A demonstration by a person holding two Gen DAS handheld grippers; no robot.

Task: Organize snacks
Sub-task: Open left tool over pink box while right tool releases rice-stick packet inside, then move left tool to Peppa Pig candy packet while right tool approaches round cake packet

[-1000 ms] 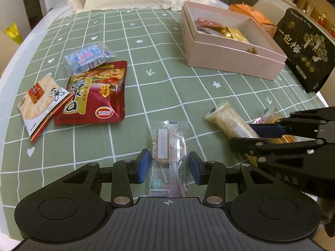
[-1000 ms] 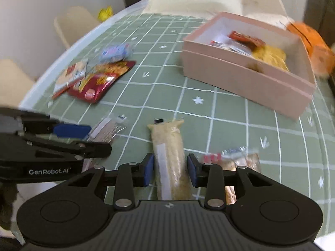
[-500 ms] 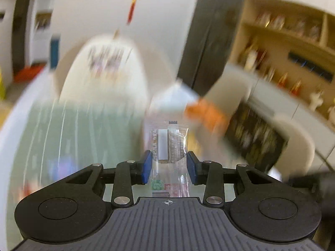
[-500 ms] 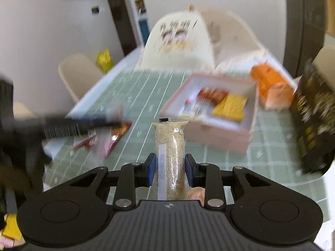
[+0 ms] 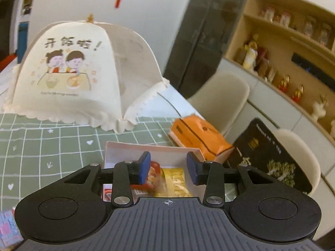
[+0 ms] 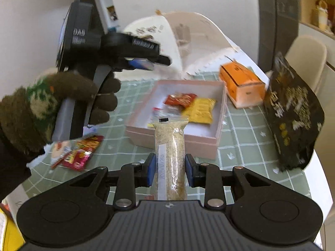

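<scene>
The pink box (image 5: 152, 148) lies open below my left gripper (image 5: 168, 168), whose jaws are open and empty above a red packet (image 5: 153, 173) and a yellow packet (image 5: 177, 181) inside. In the right wrist view the box (image 6: 178, 142) also holds a clear packet (image 6: 165, 113) next to the red and yellow ones. My right gripper (image 6: 170, 169) is shut on a long beige rice-cracker packet (image 6: 170, 146), held above the table short of the box. The left gripper (image 6: 142, 62) shows at upper left there, in a gloved hand.
A white food cover (image 5: 69, 75) stands at the back. An orange box (image 5: 199, 138) and a black bag (image 5: 270, 156) are right of the pink box. Red snack packets (image 6: 77, 152) lie on the green checked cloth (image 6: 245, 138) at left. A blue packet (image 5: 7, 229) lies at bottom left.
My left gripper carried the clear packet over the pink box and opened; the packet now lies in the box. My right gripper lifted the rice-cracker packet off the table toward the box.
</scene>
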